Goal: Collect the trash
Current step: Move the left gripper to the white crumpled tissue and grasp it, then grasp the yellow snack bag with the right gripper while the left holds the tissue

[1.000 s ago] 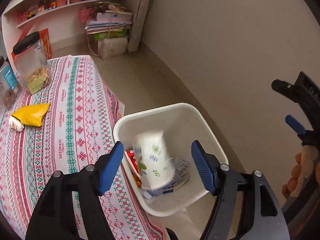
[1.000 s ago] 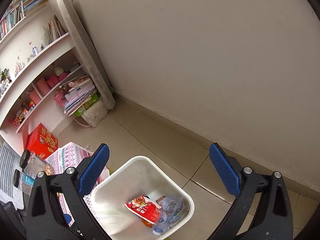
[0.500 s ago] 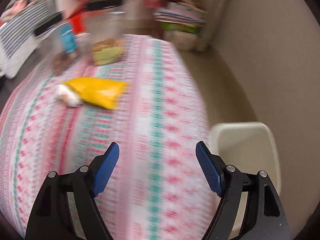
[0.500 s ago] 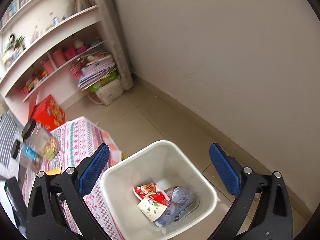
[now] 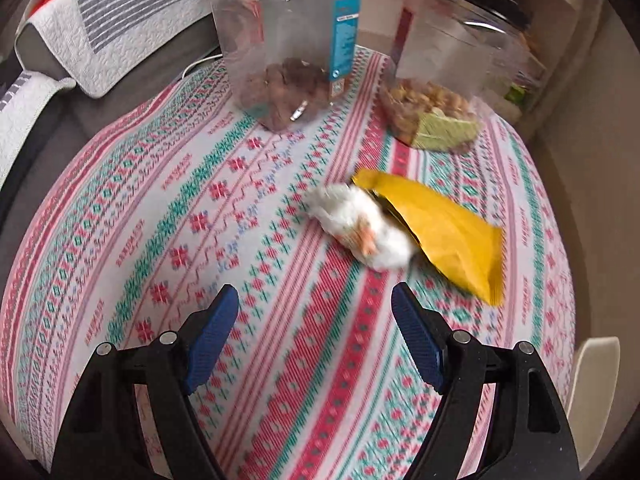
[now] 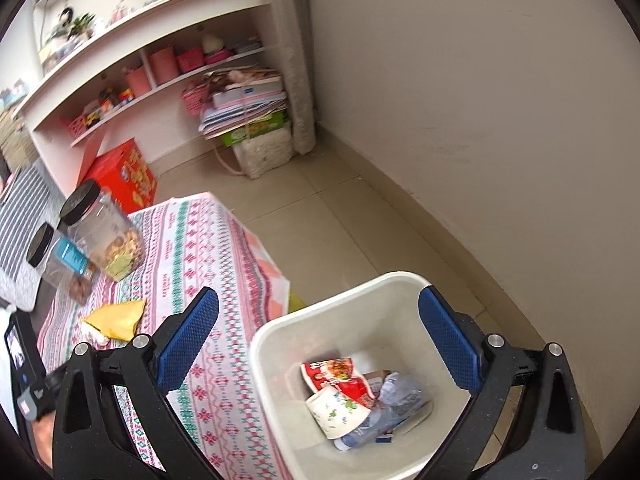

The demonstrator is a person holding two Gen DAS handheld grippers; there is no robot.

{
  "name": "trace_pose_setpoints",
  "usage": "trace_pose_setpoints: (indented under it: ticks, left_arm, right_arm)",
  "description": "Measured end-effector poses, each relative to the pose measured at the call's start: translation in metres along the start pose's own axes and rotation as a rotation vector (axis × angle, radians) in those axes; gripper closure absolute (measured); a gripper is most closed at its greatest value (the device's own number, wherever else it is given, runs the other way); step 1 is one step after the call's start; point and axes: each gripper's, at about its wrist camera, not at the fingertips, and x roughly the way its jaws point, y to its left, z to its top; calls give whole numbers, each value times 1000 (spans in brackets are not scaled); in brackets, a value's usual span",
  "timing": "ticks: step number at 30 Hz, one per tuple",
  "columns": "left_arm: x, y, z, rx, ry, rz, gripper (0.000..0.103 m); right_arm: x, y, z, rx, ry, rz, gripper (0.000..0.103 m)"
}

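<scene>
On our patterned tablecloth point(image 5: 248, 360) the crumpled white tissue point(image 5: 356, 226) touches the yellow snack bag point(image 5: 444, 236), which lies at its three o'clock. Our left gripper point(image 5: 314, 332) hangs at their six o'clock, released and empty. Two clear jars point(image 5: 288, 52) stand at twelve. Our right gripper point(image 6: 320, 338), spread and empty, hovers over the white bin point(image 6: 280, 332) of wrappers and a paper cup point(image 6: 338, 410).

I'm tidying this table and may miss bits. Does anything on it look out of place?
Yes: a crumpled white tissue and an empty-looking yellow packet lie loose on the tablecloth before the two snack jars.
</scene>
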Motion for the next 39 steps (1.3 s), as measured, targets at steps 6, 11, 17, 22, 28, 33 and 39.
trace_pose_setpoints:
  ticks: [6, 11, 17, 22, 28, 33, 39]
  left_arm:
    - [20, 0, 11, -2, 28, 10, 26]
    - [28, -8, 28, -24, 38, -39, 26]
    - [30, -10, 45, -84, 56, -126, 26]
    - [51, -14, 57, -84, 83, -134, 27]
    - [71, -4, 81, -149, 106, -201, 27]
    - [73, -12, 85, -36, 78, -161, 58]
    - [57, -2, 61, 73, 69, -151, 62]
  right_arm:
    - [12, 25, 0, -54, 20, 11, 7]
    - [17, 39, -1, -88, 25, 18, 7]
    - [24, 54, -3, -123, 47, 30, 7]
    - [29, 71, -8, -166, 67, 46, 7]
    - [37, 87, -12, -190, 93, 63, 7]
    - [43, 106, -19, -243, 112, 65, 7]
    - [53, 122, -24, -284, 144, 77, 7]
